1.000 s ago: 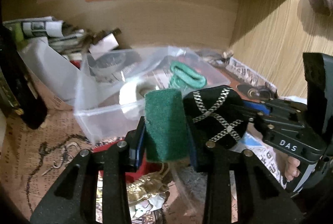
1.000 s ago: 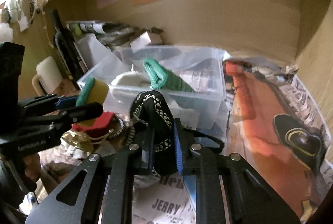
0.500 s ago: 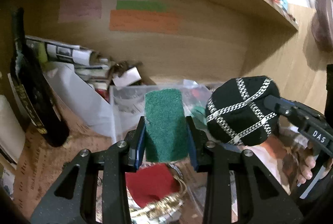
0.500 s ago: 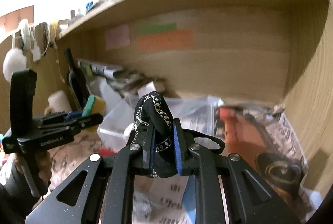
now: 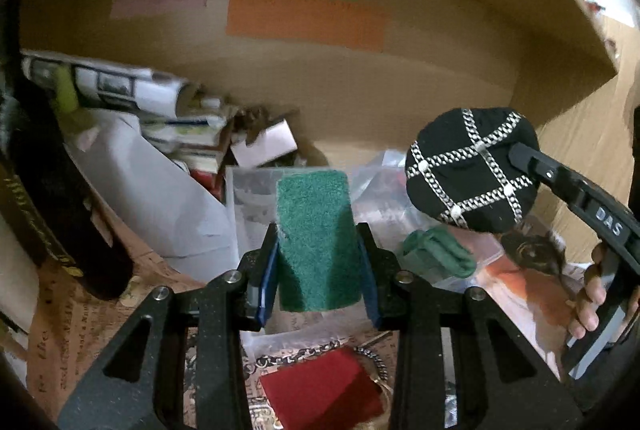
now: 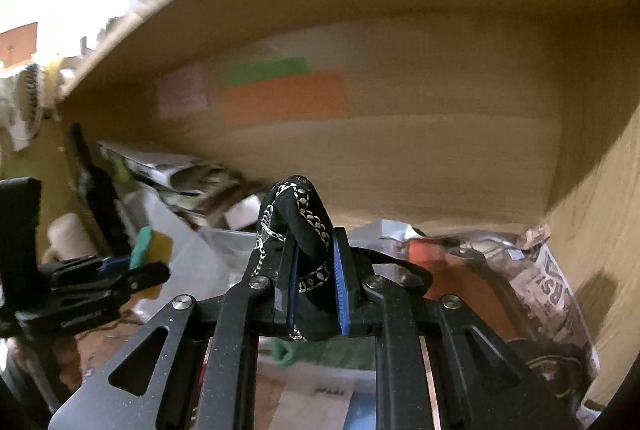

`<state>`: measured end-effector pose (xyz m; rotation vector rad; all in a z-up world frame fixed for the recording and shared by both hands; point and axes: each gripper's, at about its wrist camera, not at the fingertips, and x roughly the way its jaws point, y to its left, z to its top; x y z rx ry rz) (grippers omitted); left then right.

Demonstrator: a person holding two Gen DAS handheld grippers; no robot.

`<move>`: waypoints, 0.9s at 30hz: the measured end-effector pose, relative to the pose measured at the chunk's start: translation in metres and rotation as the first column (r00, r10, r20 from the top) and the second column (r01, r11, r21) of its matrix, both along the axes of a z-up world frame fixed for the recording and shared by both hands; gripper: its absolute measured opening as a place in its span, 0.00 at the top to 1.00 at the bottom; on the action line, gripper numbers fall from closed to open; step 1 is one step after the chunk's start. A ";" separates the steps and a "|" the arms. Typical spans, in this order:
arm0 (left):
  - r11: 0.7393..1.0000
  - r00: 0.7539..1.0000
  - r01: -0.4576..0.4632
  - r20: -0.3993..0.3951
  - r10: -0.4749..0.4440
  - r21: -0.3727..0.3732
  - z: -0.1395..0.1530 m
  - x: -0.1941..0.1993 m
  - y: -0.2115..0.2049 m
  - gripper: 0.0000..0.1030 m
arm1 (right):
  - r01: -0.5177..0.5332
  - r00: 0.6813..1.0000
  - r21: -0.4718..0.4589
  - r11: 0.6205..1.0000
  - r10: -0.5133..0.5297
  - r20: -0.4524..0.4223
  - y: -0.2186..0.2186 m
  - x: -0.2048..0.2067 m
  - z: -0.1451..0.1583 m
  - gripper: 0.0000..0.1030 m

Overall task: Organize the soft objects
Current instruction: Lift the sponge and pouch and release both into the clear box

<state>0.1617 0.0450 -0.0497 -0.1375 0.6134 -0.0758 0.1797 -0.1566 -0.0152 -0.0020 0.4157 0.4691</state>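
My left gripper [image 5: 318, 262] is shut on a green-and-yellow sponge [image 5: 314, 238], held upright above the clear plastic bin [image 5: 240, 198]. The sponge also shows in the right wrist view [image 6: 150, 248]. My right gripper [image 6: 314, 282] is shut on a black pouch with silver chains [image 6: 300, 230], raised high; the pouch shows in the left wrist view [image 5: 472, 170] to the right of the sponge. A green rolled cloth [image 5: 436, 256] lies in the bin.
A red box [image 5: 320, 390] with a chain lies below my left gripper. A dark bottle [image 5: 48, 222] stands at the left, with newspapers [image 5: 132, 86] and a white sheet behind the bin. Wooden shelf walls enclose the back and right. Newspaper [image 6: 552, 290] covers the right.
Both grippers have risen with their loads; the view has tilted up toward the shelf's back wall. The pouch now sits higher and farther right of the sponge.
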 end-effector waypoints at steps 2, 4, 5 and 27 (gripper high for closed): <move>1.000 0.999 0.013 -0.033 -0.013 0.004 -0.009 0.009 -0.003 0.66 | 0.020 0.999 -0.015 1.000 -0.020 -0.034 0.002 0.013 -0.008 0.87; 1.000 0.998 0.024 -0.055 -0.023 0.013 -0.017 0.016 -0.006 0.66 | 0.037 0.997 -0.036 0.999 -0.039 -0.066 0.003 0.026 -0.019 0.87; 0.999 0.997 0.030 -0.066 -0.029 0.021 -0.020 0.020 -0.009 0.66 | 0.041 0.996 -0.047 0.998 -0.045 -0.079 0.004 0.029 -0.023 0.87; 0.998 0.997 0.044 -0.058 -0.042 0.036 -0.017 0.012 -0.017 0.50 | -0.015 0.990 -0.147 0.989 -0.005 -0.141 0.017 0.020 -0.042 0.32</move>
